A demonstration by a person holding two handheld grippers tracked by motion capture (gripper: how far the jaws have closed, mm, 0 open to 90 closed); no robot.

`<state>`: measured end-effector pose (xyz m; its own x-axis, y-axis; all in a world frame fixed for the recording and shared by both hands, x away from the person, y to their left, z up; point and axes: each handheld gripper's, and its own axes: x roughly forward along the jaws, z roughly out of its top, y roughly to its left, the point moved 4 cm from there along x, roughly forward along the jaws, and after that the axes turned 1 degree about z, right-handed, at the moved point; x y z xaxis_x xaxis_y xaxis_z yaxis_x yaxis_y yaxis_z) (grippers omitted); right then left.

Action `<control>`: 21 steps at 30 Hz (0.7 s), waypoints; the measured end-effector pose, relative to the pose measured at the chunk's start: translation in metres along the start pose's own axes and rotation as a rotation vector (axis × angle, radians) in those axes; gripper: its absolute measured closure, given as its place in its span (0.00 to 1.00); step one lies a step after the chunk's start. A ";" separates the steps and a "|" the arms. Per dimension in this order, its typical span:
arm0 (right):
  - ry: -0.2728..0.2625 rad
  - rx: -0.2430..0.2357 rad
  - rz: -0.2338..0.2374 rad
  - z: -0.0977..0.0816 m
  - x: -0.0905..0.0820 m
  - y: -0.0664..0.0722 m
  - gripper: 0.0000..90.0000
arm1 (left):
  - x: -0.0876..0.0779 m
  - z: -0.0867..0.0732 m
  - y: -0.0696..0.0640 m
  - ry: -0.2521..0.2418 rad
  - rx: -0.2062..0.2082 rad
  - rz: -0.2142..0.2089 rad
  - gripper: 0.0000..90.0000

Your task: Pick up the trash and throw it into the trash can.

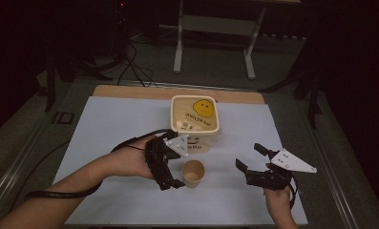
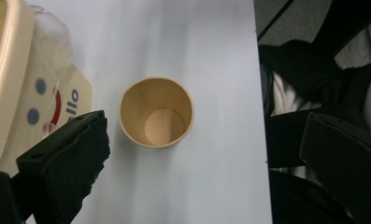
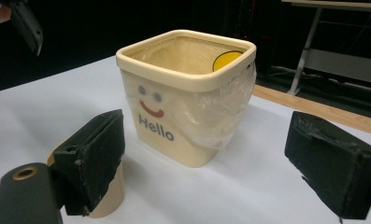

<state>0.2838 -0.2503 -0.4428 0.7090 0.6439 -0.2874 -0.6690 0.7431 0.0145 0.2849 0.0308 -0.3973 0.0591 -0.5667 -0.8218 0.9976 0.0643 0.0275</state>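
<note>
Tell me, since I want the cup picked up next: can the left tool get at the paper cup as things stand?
Probably yes. The left tool is open and sits right beside the paper cup, which stands upright on the white table with bare surface around it. The bin stands behind the cup, apart from it, so it should not block.

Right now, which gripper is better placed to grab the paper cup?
Left. The left gripper hangs right beside the paper cup with open jaws framing it. The right gripper, also open, sits farther off.

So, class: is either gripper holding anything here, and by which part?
Nothing is held. Both the left gripper and right gripper are open; the paper cup stands free.
</note>
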 end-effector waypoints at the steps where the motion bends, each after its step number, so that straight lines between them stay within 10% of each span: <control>1: 0.001 -0.001 -0.001 0.000 0.000 0.000 0.13 | 0.002 0.001 -0.001 0.005 0.006 -0.011 0.04; 21: 0.003 0.000 0.002 -0.001 0.000 -0.001 0.13 | 0.052 0.005 -0.001 0.081 0.064 -0.022 0.30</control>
<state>0.2841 -0.2508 -0.4435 0.7074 0.6446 -0.2901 -0.6702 0.7420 0.0145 0.2875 -0.0032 -0.4371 0.0363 -0.4992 -0.8658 0.9991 -0.0014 0.0427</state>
